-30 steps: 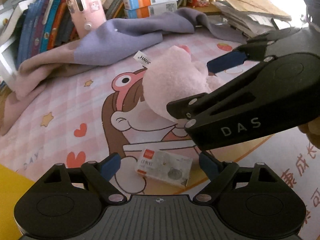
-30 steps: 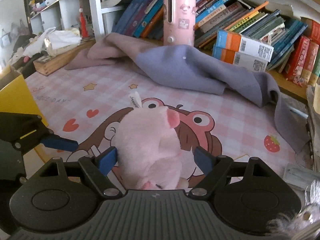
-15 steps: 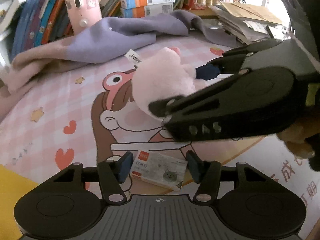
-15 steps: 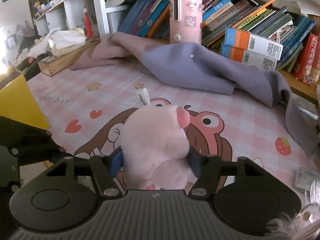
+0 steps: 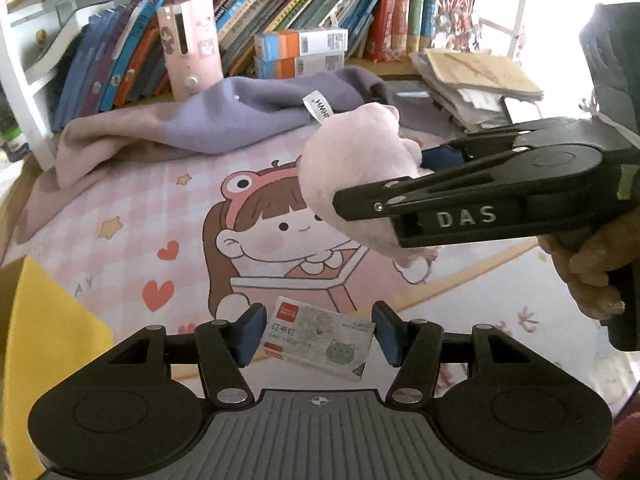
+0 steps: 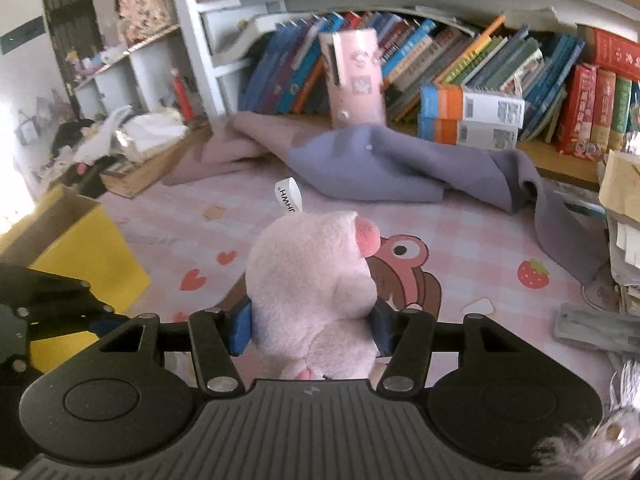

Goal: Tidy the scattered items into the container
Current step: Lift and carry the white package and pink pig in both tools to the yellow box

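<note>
Pink plush toy (image 6: 316,292) sits gripped in the right gripper (image 6: 312,326), lifted; the left gripper (image 5: 316,336), fingers open, straddles the staple box (image 5: 316,342); next, carry to the yellow box (image 6: 80,248) at the desk's left edge.

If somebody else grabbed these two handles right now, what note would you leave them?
Right gripper: jaws shut on the pink plush, lifted off the mat.
Left gripper: jaws astride the staple box, which looks to lie on the mat; a gap shows at each side, so not yet gripped.
Yellow box: to the left; its inside is not visible.
Left: carry the plush to the yellow box, then grip the staple box and bring it too.
</note>
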`<state>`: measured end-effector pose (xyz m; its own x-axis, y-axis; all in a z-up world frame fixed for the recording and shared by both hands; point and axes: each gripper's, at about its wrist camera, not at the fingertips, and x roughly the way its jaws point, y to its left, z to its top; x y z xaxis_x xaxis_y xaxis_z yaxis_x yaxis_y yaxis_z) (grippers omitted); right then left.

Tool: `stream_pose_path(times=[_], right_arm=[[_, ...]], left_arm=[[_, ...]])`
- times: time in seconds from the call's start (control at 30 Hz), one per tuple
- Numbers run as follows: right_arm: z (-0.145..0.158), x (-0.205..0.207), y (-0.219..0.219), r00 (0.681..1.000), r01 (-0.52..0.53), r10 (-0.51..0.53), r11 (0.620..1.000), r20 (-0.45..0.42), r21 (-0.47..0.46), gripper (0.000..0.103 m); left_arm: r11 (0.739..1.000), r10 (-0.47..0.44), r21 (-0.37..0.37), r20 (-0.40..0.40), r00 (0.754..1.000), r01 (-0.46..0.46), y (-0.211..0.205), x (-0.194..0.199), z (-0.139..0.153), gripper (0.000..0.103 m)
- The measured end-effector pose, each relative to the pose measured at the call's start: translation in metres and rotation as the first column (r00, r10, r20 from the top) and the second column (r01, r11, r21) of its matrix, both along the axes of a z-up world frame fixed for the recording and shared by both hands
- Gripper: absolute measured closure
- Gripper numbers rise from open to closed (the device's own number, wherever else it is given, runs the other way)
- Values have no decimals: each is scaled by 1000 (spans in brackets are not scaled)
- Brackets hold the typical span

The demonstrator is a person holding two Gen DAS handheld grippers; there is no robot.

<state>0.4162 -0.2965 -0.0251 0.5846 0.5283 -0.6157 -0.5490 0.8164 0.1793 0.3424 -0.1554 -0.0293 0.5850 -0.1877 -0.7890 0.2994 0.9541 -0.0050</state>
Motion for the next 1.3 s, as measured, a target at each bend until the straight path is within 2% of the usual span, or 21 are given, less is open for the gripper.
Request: stream_pose_path(times=[0.27, 0.53, 0.67, 1.0, 1.3], right_arm=[[19, -38, -11, 999, 4, -4, 1000, 47, 4, 49], [16, -85, -23, 999, 7, -6, 1000, -50, 10, 49], [18, -104, -20, 998, -7, 6, 1000, -66, -6, 49], [46, -150, -7, 1000, 30, -30, 999, -8, -19, 49], [56, -205, 32, 998, 58, -57, 998, 20, -35, 49]], left_arm=[[996, 85, -29, 66, 994, -83, 8, -46, 39, 46], [984, 166, -84, 101, 981, -158, 21, -88, 67, 46], [982, 166, -107, 112, 980, -155, 28, -104, 76, 46], [977, 141, -176, 124, 982, -118, 57, -149, 76, 46], [980, 88, -194, 186, 979, -51, 97, -191, 80, 46]])
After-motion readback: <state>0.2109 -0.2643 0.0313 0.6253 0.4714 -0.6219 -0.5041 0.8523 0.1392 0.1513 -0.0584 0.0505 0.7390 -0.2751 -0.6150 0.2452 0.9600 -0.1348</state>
